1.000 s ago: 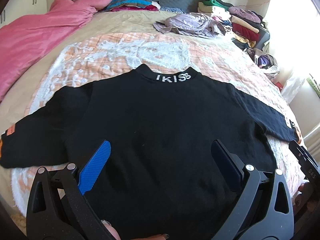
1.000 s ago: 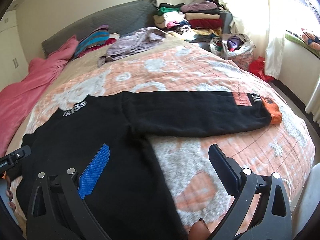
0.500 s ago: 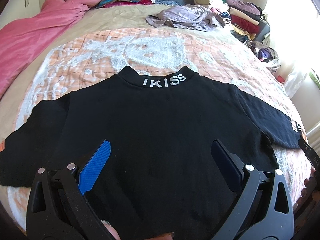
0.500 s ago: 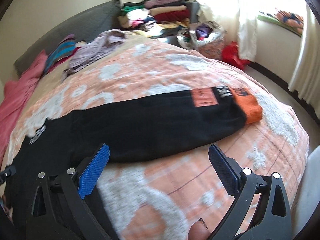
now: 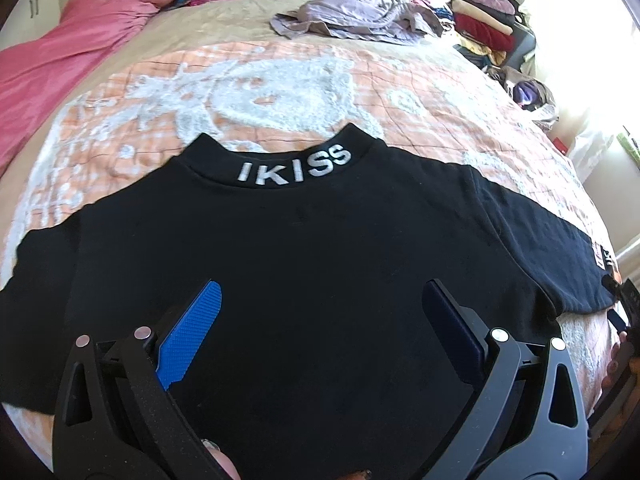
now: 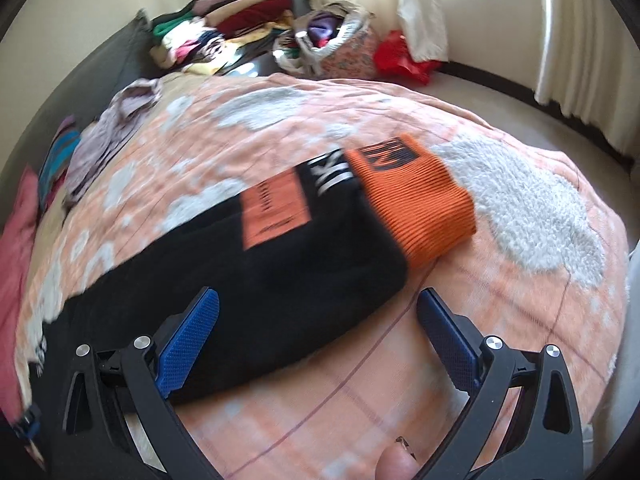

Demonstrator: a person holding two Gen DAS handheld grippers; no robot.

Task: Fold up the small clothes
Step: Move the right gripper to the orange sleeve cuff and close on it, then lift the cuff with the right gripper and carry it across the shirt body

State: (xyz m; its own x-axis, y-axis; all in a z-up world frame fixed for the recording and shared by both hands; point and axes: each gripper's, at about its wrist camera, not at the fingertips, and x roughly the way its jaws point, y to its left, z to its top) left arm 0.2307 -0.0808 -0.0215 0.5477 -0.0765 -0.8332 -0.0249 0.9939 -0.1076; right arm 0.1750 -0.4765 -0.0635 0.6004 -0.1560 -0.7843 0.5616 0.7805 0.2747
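Note:
A black sweatshirt [image 5: 304, 264] with "IKISS" in white on its collar [image 5: 294, 168] lies spread flat on the bed, sleeves out to both sides. My left gripper [image 5: 320, 304] hovers open over the middle of its body, nothing between the fingers. In the right wrist view the right sleeve [image 6: 240, 272] shows an orange patch and ends in an orange ribbed cuff [image 6: 420, 204]. My right gripper [image 6: 318, 312] stands open just above the sleeve's lower edge, short of the cuff. Part of the right gripper shows at the left view's right edge.
The bed carries an orange and white blanket [image 5: 280, 88]. A pink quilt [image 5: 60, 56] lies at the far left, a lilac garment [image 5: 360, 20] at the back, stacked clothes [image 5: 480, 28] at the back right. A basket [image 6: 336, 44] and a red bag [image 6: 404, 60] sit on the floor.
My right gripper has swung right along the sleeve and closed in on the orange cuff. My left gripper has moved forward over the sweatshirt's body. Both stayed open.

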